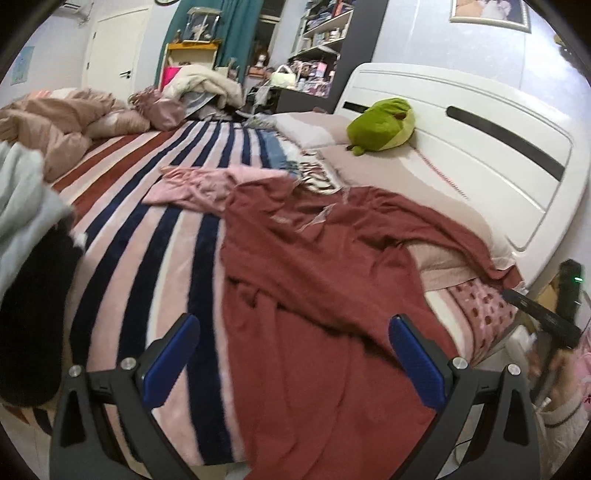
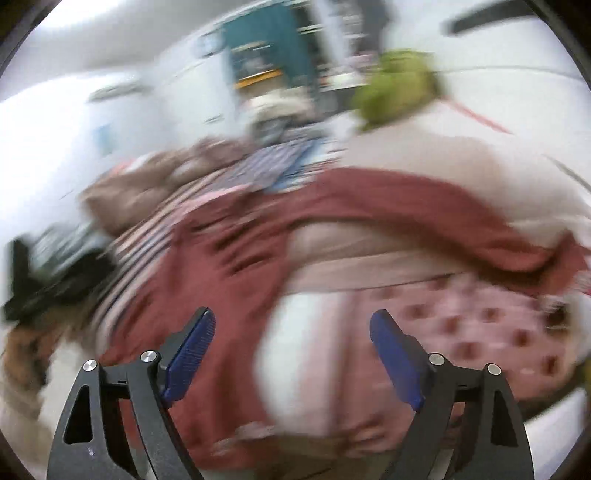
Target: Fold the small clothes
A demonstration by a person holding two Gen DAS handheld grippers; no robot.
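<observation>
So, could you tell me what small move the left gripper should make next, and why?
Probably lower the left gripper onto the near edge of the dark red garment and close on it. Its jaws are open and empty above the crumpled cloth, which lies unfolded on the striped blanket.

We can't read any text here. The dark red garment (image 1: pixel 314 266) has a small chest mark, too blurred to make out. Packaging on the far shelves (image 1: pixel 321 33) is too small to read. The right wrist view is all motion blur.
</observation>
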